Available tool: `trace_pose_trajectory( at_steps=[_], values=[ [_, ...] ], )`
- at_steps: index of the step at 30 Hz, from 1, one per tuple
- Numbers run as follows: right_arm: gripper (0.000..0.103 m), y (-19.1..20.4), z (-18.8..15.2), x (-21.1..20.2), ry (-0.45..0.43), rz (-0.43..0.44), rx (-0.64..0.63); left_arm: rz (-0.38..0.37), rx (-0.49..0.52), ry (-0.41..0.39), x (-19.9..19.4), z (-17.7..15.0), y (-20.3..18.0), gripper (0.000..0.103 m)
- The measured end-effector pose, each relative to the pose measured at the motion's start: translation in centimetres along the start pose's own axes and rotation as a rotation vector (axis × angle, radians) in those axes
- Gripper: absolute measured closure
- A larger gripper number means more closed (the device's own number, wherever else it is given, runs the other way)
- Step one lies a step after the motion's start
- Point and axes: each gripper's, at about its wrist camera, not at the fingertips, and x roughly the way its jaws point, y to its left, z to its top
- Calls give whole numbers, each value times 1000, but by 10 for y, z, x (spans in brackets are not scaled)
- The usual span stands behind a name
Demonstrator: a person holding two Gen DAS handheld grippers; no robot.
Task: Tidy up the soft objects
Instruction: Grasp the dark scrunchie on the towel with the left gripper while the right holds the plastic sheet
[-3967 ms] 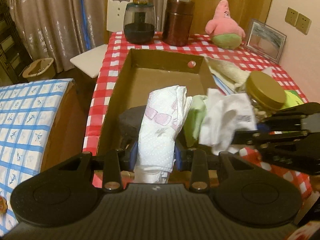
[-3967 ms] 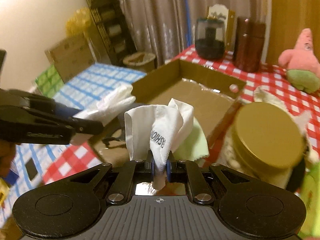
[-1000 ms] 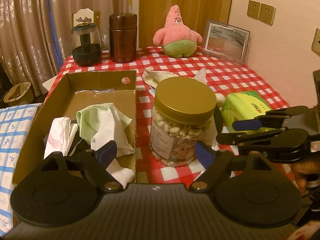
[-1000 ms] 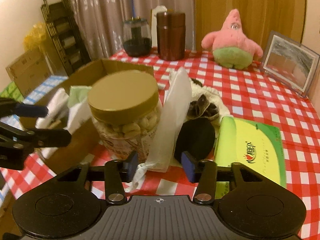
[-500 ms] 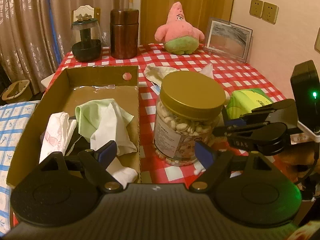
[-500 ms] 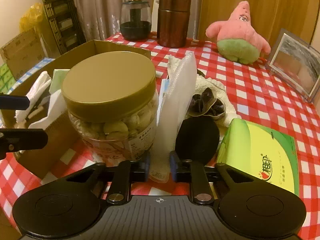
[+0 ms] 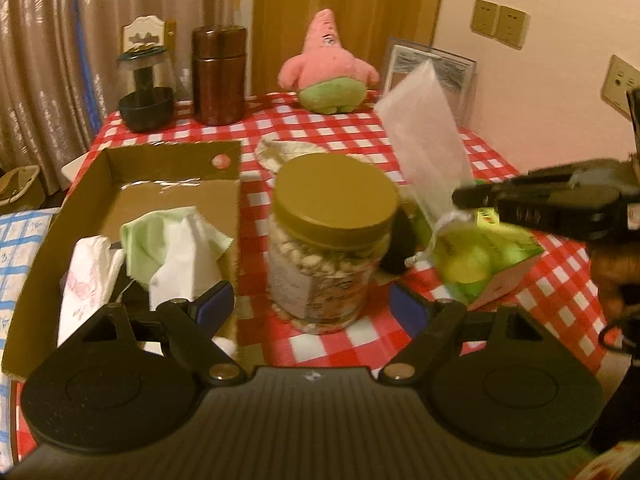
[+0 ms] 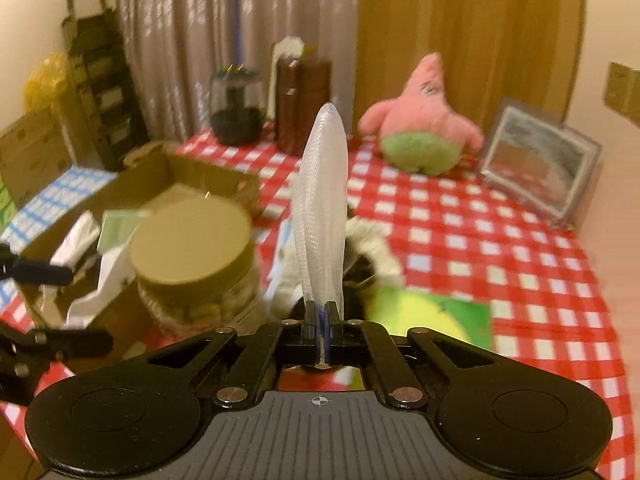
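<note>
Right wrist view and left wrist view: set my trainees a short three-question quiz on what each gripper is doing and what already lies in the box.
1. True or false: the right gripper is shut on the mesh bag.
2. What stands between the box and the green pack?
   A. a kettle  B. the jar  C. a lamp
3. Fill in: the left gripper is ____ and holds nothing.

Key
1. True; its jaws have just been closing, with the bag between them.
2. B
3. open
</note>
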Motion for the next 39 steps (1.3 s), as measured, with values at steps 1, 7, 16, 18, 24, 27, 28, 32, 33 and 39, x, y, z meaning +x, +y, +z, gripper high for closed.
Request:
trace_pose_trajectory(
  at_steps=[1, 7, 16, 18, 24, 27, 28, 32, 33, 39],
  values=[
    [101, -5, 2, -6, -14, -7, 10, -6, 9, -1, -1, 1, -4, 20],
    [101, -31, 8, -34, -67, -50, 64, -48, 68, -22, -4, 25, -20, 20],
    [101, -58, 30, -46, -102, -27, 98, -151, 257, 20, 22, 105, -39, 25],
    [101, -64, 36, -43, -92, -8, 111, -170, 296, 57, 38, 123, -42, 25],
    [101, -83, 53, -26, -61, -6, 139, -195, 429, 184, 92, 156, -55, 35],
    [101, -92, 60, -14, -43, -10, 157, -227, 450, 267, 120, 164, -58, 37],
    [101, -95, 62, -9, -33, -11, 162, -238, 458, 289, 128, 166, -59, 38],
    [101, -107, 68, 13, -2, -11, 196, -236, 514, 379, 163, 169, -65, 39],
    [101, -110, 68, 18, 7, -12, 197, -228, 531, 394, 171, 169, -67, 39],
    [101, -125, 63, 40, 59, -12, 225, -224, 588, 474, 210, 166, -76, 43]
  ],
)
